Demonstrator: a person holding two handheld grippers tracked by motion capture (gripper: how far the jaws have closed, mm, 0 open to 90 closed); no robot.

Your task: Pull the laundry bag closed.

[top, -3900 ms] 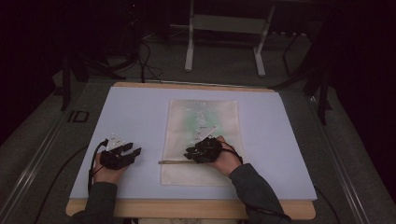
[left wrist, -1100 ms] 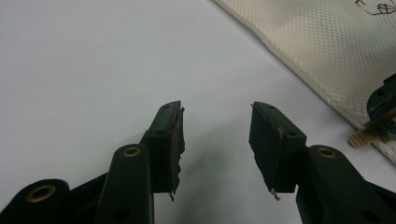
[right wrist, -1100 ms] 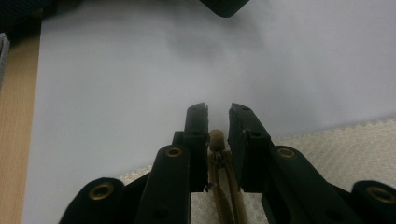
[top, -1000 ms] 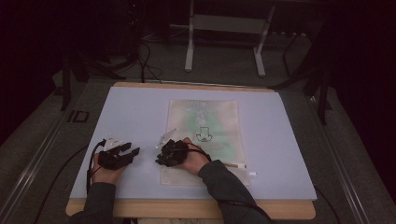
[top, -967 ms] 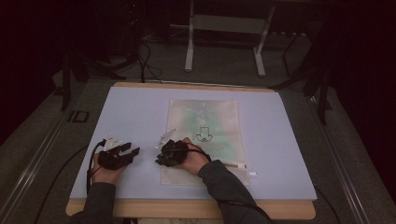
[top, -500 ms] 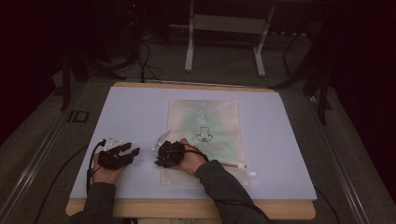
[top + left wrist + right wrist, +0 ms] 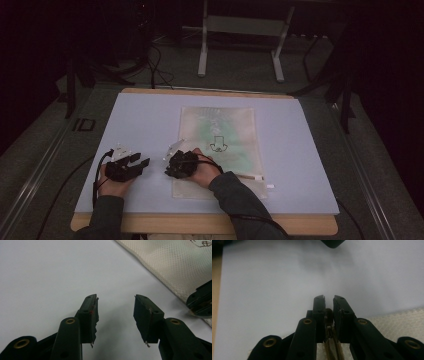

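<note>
A cream mesh zip bag [image 7: 220,125] with a green print lies flat on the pale table mat [image 7: 300,150]. My right gripper [image 7: 172,167] sits at the bag's near left corner. In the right gripper view its jaws [image 7: 329,301] have just been closing and are shut on the small brass zipper pull [image 7: 328,315], with the zipper teeth [image 7: 332,345] running back under the jaws. My left gripper [image 7: 137,162] rests on the mat just left of the bag. Its jaws [image 7: 115,312] stand open with nothing between them. The bag's edge [image 7: 175,265] and the right gripper [image 7: 201,302] lie off to its right.
The zipper line [image 7: 245,176] runs along the bag's near edge, ending at a small white tab [image 7: 270,186]. The table's wooden front edge [image 7: 300,225] is close to both forearms. Behind the table stand metal frame legs [image 7: 202,45] and floor cables [image 7: 155,65].
Since the oldest frame the right gripper has moved left along the bag's near edge to its left corner. Over the last second both hands have kept still.
</note>
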